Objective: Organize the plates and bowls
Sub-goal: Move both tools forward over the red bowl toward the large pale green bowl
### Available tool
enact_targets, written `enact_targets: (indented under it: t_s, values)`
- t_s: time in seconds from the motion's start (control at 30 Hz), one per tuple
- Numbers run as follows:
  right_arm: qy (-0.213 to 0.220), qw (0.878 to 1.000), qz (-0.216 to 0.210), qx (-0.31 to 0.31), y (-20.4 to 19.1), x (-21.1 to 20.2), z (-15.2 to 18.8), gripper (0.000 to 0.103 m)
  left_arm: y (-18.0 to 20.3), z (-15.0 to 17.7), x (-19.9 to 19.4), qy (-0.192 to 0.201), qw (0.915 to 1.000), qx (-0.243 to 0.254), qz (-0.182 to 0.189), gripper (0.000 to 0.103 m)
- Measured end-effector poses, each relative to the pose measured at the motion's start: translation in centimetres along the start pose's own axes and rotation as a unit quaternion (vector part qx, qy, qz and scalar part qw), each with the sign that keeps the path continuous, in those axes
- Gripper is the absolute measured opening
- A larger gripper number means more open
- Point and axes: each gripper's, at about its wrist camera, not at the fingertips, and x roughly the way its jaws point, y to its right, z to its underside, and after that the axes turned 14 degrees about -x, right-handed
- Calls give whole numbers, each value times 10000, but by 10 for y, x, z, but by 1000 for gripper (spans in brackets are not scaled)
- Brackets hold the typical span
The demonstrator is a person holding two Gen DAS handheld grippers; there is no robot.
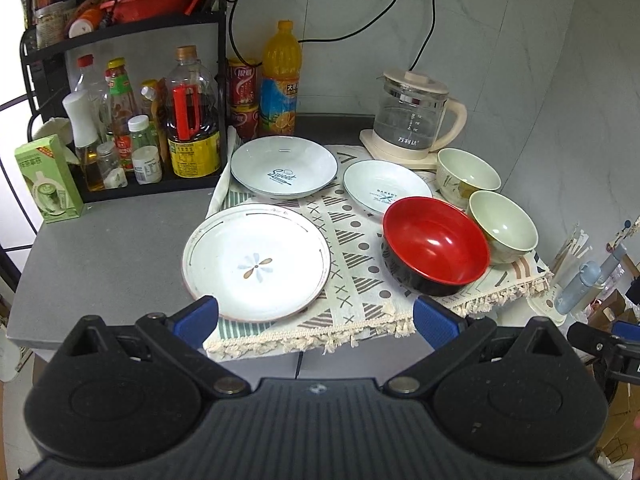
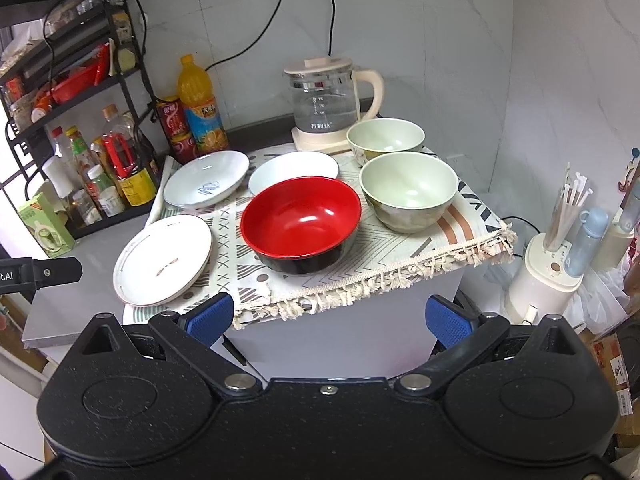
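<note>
1. Cloth (image 1: pixel 352 280) with a fringe covered the counter end, and every dish sat on it.
2. Your left gripper (image 1: pixel 316 320) had its blue fingers (image 1: pixel 198 320) spread wide, holding nothing, hovering short of the near fringe.
3. Your right gripper (image 2: pixel 330 318) was likewise wide apart and empty, clear of the cloth.
4. Your flower plate (image 1: pixel 256 262) lay flat at the near left, face up, just ahead of the left finger.
5. Your red bowl (image 1: pixel 436 250) stood upright, mouth up, near right, touching a green bowl (image 1: pixel 504 232).
6. Behind it a second green bowl (image 1: pixel 466 172) stood upright beside the kettle (image 1: pixel 416 116).
7. Two shallow white plates, "Sweet" (image 1: pixel 284 166) and "Bakery" (image 1: pixel 384 186), lay flat at the back.
</note>
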Motion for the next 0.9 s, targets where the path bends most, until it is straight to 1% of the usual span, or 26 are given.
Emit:
enact_targets:
  t_s: [0.13,0.3,0.63,0.8,0.9]
  values:
    - [-84,9999,52,115,8,14,-5,103,7,-10,18,-56,10000,49,-2,102]
    - [-98,9996,253,87,17,31,-14,103,17,-24,45,-163,9998,146,1,102]
    - [-257,9980,517,238,31,75,-36,103,38,-54,94,-425,9982,366,198,102]
    - [-350,9967,567,463,39,93,-48,103,50,-71,117,-600,9965,509,272,102]
    - [-439,9952,682,553,42,104,-54,103,56,-81,129,-625,9955,614,366,102]
